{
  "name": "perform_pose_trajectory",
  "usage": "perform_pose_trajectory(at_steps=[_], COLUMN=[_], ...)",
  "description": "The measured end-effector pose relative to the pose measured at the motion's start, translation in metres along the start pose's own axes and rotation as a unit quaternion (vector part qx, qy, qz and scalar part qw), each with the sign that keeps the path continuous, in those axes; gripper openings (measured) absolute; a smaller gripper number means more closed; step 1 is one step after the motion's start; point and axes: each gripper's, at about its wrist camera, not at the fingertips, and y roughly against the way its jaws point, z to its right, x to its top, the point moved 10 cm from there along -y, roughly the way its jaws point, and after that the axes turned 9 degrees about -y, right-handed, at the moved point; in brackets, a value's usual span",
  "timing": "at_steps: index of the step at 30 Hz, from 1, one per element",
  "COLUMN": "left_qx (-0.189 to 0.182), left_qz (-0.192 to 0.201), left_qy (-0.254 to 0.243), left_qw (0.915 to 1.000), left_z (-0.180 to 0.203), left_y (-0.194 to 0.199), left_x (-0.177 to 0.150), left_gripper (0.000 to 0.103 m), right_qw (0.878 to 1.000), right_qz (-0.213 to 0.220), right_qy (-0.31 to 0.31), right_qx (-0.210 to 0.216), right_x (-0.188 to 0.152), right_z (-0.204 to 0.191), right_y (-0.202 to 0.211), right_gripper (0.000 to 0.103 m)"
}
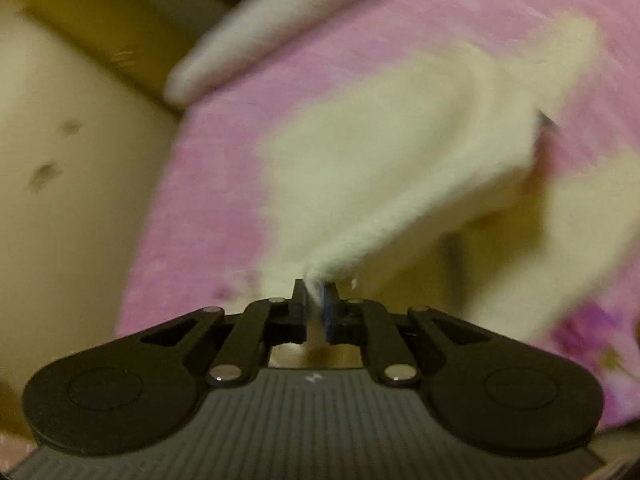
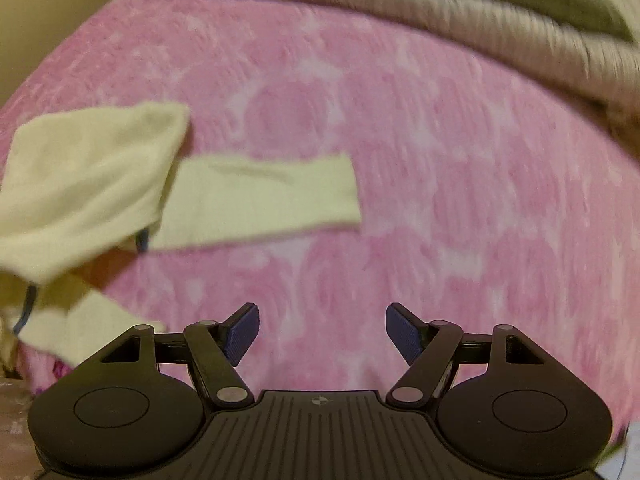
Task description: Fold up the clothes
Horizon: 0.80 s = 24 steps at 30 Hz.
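Left gripper [image 1: 316, 294], fuzzy cream garment [image 1: 380, 152]

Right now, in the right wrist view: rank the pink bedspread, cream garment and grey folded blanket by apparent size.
1. pink bedspread, fills most of the frame.
2. cream garment, left side, partly lifted.
3. grey folded blanket, cut off by the top edge, so its rank against the garment is unsure.

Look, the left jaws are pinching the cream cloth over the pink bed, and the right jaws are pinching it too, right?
Not quite. The right gripper holds nothing: the right wrist view shows its jaws wide apart over the bare pink blanket. The left gripper does pinch the cream cloth.
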Motion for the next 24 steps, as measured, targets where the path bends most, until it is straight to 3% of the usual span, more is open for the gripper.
perform_pose_trajectory(at_steps=[3, 5, 10, 13, 18, 24], left_qx=[0.052, 0.053, 0.035, 0.015, -0.009, -0.029], left_qz=[0.001, -0.011, -0.04, -0.047, -0.049, -0.05], left_qy=[0.048, 0.076, 0.08, 0.078, 0.073, 0.072], left_qw=[0.9975, 0.9956, 0.9954, 0.9957, 0.9961, 0.9957], left_z=[-0.084, -0.124, -0.159, -0.163, -0.157, -0.152], left_y=[-0.005, -0.022, -0.073, -0.094, -0.113, -0.136], left_x=[-0.001, -0.007, -0.024, -0.03, -0.046, -0.053], left_gripper=[0.005, 0.005, 0.005, 0.005, 0.005, 0.005], right_qw=[0.999, 0.997, 0.987, 0.973, 0.928, 0.861], right_qz=[0.033, 0.053, 0.066, 0.074, 0.108, 0.126], right_qy=[0.033, 0.056, 0.133, 0.209, 0.354, 0.493], right_qx=[0.003, 0.011, 0.056, 0.069, 0.05, 0.018], right_x=[0.016, 0.023, 0.027, 0.025, 0.016, -0.008], right_z=[-0.022, -0.041, -0.104, -0.149, -0.205, -0.242], right_y=[-0.002, -0.005, -0.03, -0.052, -0.09, -0.129], right_gripper=[0.074, 0.074, 0.074, 0.074, 0.074, 0.069])
